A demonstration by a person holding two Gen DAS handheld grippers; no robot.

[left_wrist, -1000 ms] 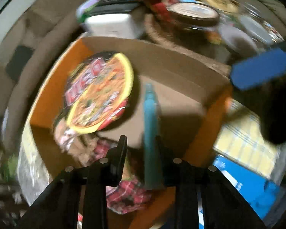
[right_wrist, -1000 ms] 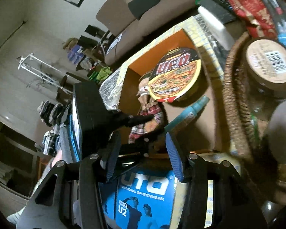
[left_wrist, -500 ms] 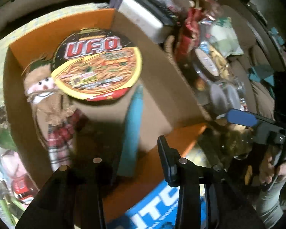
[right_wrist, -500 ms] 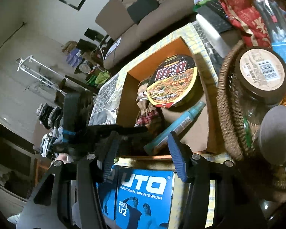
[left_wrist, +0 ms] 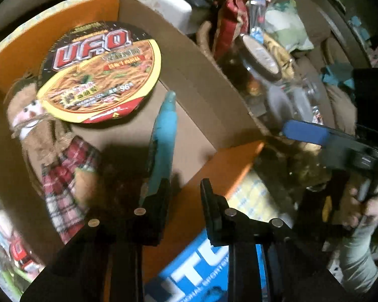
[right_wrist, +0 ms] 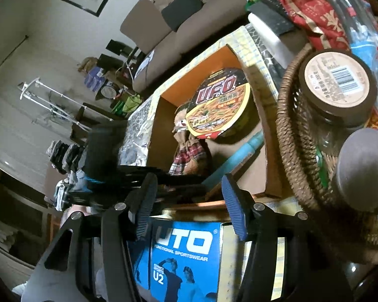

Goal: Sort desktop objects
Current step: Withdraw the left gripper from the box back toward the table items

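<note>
Cardboard box crowded; teal tube beside closing, empty left gripper; right gripper apart, empty.

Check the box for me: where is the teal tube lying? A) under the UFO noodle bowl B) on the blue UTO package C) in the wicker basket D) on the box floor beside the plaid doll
D: the teal tube lies on the cardboard box floor, between the plaid doll and the right wall, clear of the UFO noodle bowl.

A teal tube lies flat in the cardboard box beside a noodle bowl.
</note>
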